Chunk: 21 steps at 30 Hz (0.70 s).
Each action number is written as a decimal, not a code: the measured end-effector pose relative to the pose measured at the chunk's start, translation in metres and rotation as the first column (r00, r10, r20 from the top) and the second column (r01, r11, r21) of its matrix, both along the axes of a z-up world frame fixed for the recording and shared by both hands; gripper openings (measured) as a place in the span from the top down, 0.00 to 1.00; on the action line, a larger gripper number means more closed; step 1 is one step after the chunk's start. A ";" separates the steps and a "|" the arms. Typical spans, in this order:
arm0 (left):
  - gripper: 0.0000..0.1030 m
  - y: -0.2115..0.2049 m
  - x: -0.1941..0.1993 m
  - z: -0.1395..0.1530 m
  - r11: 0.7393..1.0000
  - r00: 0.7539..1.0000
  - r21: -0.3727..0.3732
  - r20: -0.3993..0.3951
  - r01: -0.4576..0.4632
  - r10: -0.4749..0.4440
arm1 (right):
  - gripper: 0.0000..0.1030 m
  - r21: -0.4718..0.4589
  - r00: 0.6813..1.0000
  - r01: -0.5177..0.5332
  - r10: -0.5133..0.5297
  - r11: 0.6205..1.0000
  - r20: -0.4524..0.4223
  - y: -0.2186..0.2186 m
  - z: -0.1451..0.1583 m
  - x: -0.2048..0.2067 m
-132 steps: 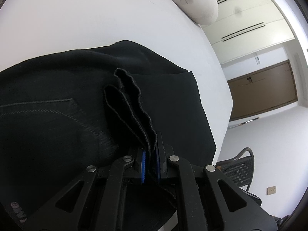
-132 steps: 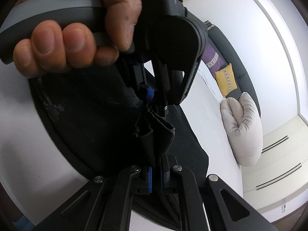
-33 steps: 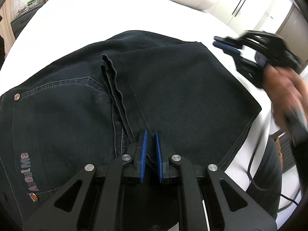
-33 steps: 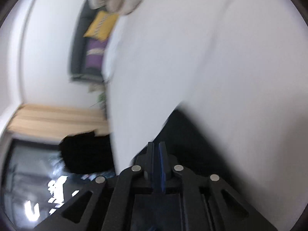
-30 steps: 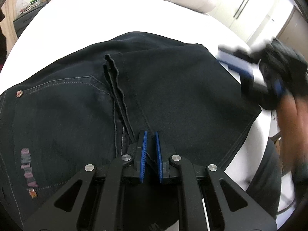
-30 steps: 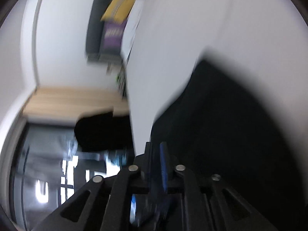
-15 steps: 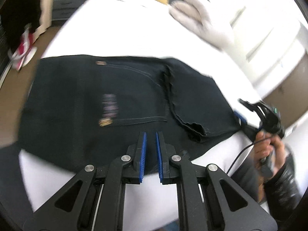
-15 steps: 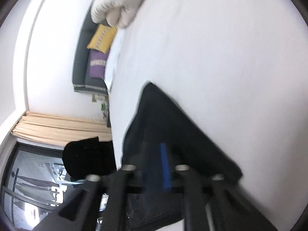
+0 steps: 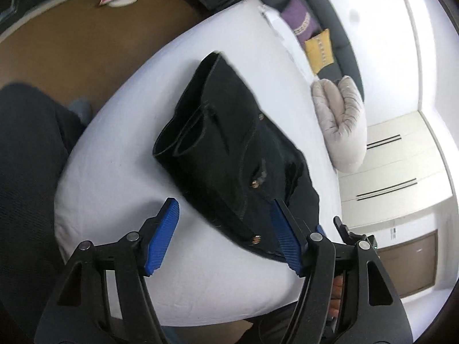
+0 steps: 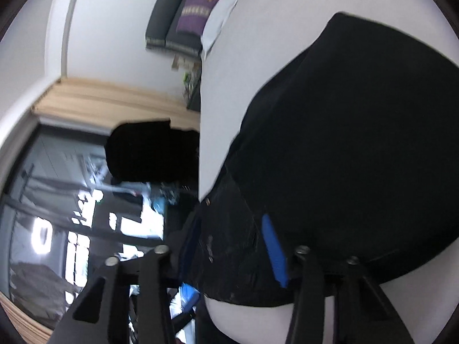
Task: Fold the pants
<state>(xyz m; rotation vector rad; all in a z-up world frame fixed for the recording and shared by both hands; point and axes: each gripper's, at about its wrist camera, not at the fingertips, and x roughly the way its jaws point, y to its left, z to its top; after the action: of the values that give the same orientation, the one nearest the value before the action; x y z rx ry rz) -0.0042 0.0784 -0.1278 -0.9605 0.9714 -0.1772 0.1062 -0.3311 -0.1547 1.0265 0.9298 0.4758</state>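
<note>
The black pants (image 9: 229,149) lie folded into a compact stack on the white bed (image 9: 114,177); they also fill the right wrist view (image 10: 344,143). My left gripper (image 9: 226,238) is open and empty, pulled back near the bed's front edge, clear of the cloth. My right gripper (image 10: 232,246) is open, its blue pads (image 10: 274,250) spread over the near edge of the pants, gripping nothing. Part of the right gripper shows in the left wrist view (image 9: 352,235), behind my left gripper's right finger.
A grey pillow (image 9: 341,126) lies at the far side of the bed. A dark sofa with purple and yellow cushions (image 9: 312,37) stands beyond. Brown floor (image 9: 71,43) lies left of the bed. A white wardrobe (image 9: 401,177) is at the right.
Both grippers let go of the pants and opened. My left gripper pulled back and swung left, so the whole folded stack shows. My right gripper came back over the pants' near edge.
</note>
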 end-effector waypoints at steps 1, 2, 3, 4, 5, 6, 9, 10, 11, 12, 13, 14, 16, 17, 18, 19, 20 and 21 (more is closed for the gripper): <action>0.37 -0.006 0.002 -0.006 1.000 1.000 -0.015 -0.010 -0.006 0.006 | 0.74 -0.015 1.000 -0.014 0.014 1.000 -0.009 0.002 0.001 0.001; 0.37 -0.003 0.003 -0.009 0.999 1.000 -0.037 -0.014 -0.018 0.017 | 0.86 -0.034 1.000 -0.023 0.022 0.999 -0.016 0.002 0.000 0.002; 0.38 0.001 0.002 -0.011 0.999 1.000 -0.045 -0.013 -0.027 0.026 | 0.90 -0.058 0.999 -0.032 0.031 0.998 -0.020 0.004 0.002 0.006; 0.38 0.005 0.002 -0.012 0.998 0.999 -0.054 -0.012 -0.041 0.041 | 0.90 -0.068 0.999 -0.039 0.038 0.997 -0.017 0.003 0.003 0.009; 0.38 0.007 0.003 -0.014 0.997 0.999 -0.060 -0.014 -0.052 0.051 | 0.91 -0.076 0.999 -0.047 0.046 0.996 -0.014 0.001 0.005 0.012; 0.38 0.006 0.005 -0.017 0.995 0.998 -0.069 -0.019 -0.068 0.067 | 0.91 -0.086 0.998 -0.058 0.057 0.995 -0.011 0.003 0.005 0.015; 0.38 0.005 0.008 -0.026 0.991 0.995 -0.093 -0.030 -0.096 0.093 | 0.92 -0.107 0.996 -0.092 0.093 0.990 0.000 0.005 0.010 0.019; 0.38 0.006 0.010 -0.029 0.989 0.994 -0.103 -0.036 -0.105 0.102 | 0.92 -0.116 0.994 -0.109 0.109 0.987 0.000 0.008 0.012 0.023; 0.38 0.005 0.014 -0.033 0.988 0.993 -0.109 -0.039 -0.113 0.109 | 0.92 -0.128 0.991 -0.129 0.130 0.983 -0.003 0.012 0.015 0.028; 0.38 0.006 0.017 -0.035 0.985 0.992 -0.121 -0.044 -0.126 0.121 | 0.92 -0.145 0.989 -0.145 0.146 0.979 -0.004 0.019 0.016 0.035; 0.40 0.005 0.023 -0.036 0.983 0.991 -0.129 -0.050 -0.132 0.127 | 0.92 -0.160 0.986 -0.163 0.165 0.974 -0.004 0.024 0.017 0.040; 0.40 0.004 0.027 -0.038 0.982 0.990 -0.133 -0.054 -0.135 0.129 | 0.92 -0.175 0.983 -0.183 0.186 0.967 -0.003 0.029 0.020 0.046; 0.63 0.002 0.038 -0.038 0.982 0.991 -0.142 -0.056 -0.125 0.118 | 0.92 -0.227 0.974 -0.223 0.226 0.948 -0.012 0.042 0.025 0.056; 0.69 0.000 0.039 -0.039 0.982 0.991 -0.147 -0.067 -0.120 0.112 | 0.92 -0.266 0.970 -0.238 0.242 0.934 -0.016 0.047 0.027 0.059; 0.72 -0.002 0.043 -0.041 0.981 0.992 -0.158 -0.074 -0.113 0.102 | 0.92 -0.318 0.963 -0.261 0.268 0.912 -0.022 0.054 0.029 0.064; 0.76 -0.004 0.044 -0.042 0.981 0.992 -0.163 -0.074 -0.109 0.098 | 0.92 -0.366 0.956 -0.282 0.292 0.887 -0.029 0.061 0.031 0.067; 0.78 -0.005 0.046 -0.042 0.982 0.993 -0.159 -0.071 -0.106 0.095 | 0.92 -0.424 0.946 -0.307 0.321 0.852 -0.040 0.070 0.033 0.070; 0.82 -0.005 0.048 -0.041 0.983 0.994 -0.151 -0.064 -0.101 0.092 | 0.92 -0.463 0.938 -0.325 0.342 0.825 -0.050 0.075 0.033 0.069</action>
<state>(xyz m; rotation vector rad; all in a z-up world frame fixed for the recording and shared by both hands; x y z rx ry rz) 0.0434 0.0734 -0.1684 -1.1573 0.9710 -0.1455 0.1747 -0.2559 -0.1216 0.4126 1.1317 0.5252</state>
